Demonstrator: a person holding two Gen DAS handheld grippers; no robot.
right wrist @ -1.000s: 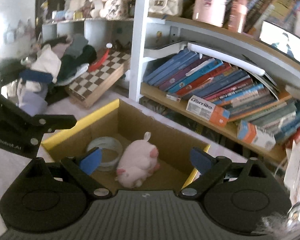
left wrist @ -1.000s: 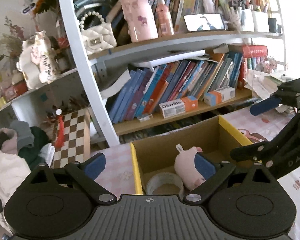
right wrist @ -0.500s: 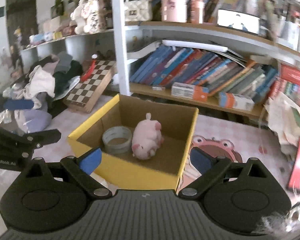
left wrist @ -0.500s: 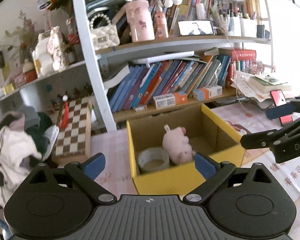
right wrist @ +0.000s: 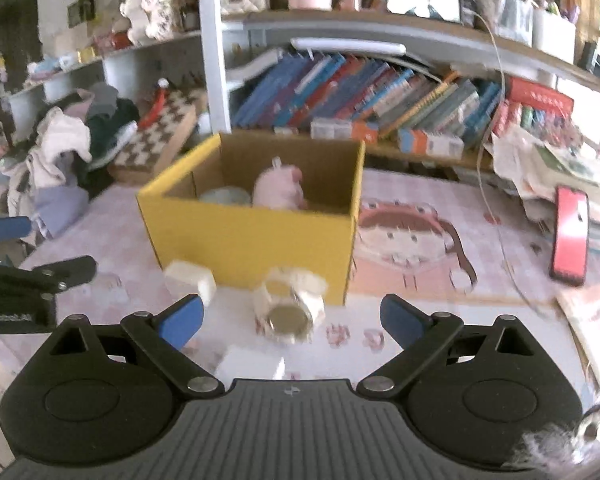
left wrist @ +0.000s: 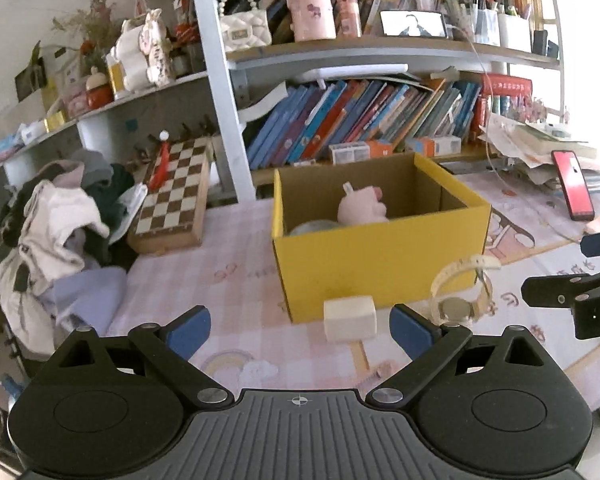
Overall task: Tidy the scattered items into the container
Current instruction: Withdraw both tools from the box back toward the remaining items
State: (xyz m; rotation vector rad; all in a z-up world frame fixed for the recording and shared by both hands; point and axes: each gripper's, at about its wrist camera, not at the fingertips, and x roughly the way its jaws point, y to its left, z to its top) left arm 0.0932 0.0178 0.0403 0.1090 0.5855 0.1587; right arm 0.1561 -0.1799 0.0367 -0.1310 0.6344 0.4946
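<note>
**Both grippers spread wide and empty in front of the yellow box**

The left gripper (left wrist: 300, 330) is released, its blue pads (left wrist: 190, 330) spread wide with nothing pinched between them. Just ahead of it, nearer the right-hand pad, a small white block (left wrist: 350, 318) lies on the pink patterned table cover (left wrist: 228, 280), close against the front wall of the yellow cardboard box (left wrist: 376, 256). Just beside the block, to the right, a cream wristwatch (left wrist: 462, 296) stands with its strap looped upward, also at the foot of the box.

The right gripper (right wrist: 290, 316) is likewise released and holds nothing. The wristwatch (right wrist: 288, 308) sits on the table between its spread pads, apart from both. The white block (right wrist: 190, 278) lies to the left of the watch, near the left pad, and another white item (right wrist: 250, 364), blurred, lies close under the gripper body.

Inside the box (right wrist: 252, 236) a pink plush pig (right wrist: 278, 188) rests next to a roll of tape (right wrist: 224, 196). To the right a red phone (right wrist: 570, 236) lies on the table. Behind stand a bookshelf (left wrist: 364, 116), a chessboard (left wrist: 174, 196) and a heap of clothes (left wrist: 56, 220).
</note>
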